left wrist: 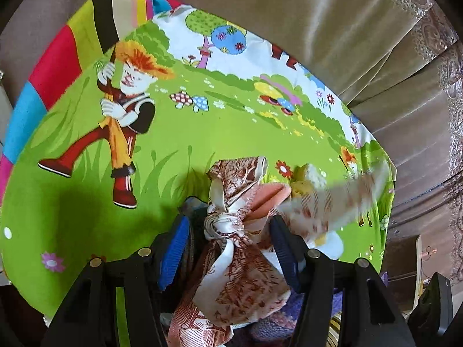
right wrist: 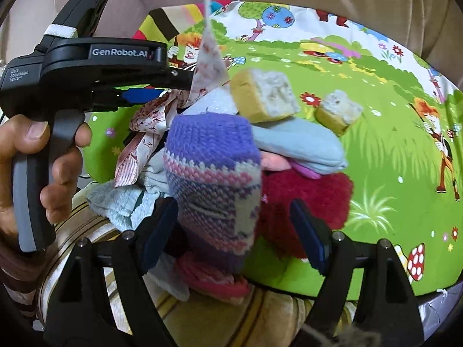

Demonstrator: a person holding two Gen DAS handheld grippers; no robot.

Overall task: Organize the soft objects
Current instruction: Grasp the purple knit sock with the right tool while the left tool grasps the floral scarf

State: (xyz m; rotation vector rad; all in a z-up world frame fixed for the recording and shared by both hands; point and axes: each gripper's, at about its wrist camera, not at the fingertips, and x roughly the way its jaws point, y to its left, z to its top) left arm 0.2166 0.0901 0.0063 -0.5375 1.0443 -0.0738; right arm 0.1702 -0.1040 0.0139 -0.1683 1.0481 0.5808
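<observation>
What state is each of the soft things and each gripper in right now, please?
Left gripper: jaws open around the knot, not pinching.
Patterned scarf: knotted, one end motion-blurred.
Right gripper: jaws open either side of the sock.
Purple knitted sock: upright, lying on the pile.
Light blue sock: lying across the pile.
Larger sponge: resting atop the pile, tilted.
Red fluffy item: under the pile.

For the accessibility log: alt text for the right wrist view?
Open right gripper straddles a purple knitted sock atop a soft pile; two yellow sponges sit behind, left gripper by a patterned scarf.
</observation>
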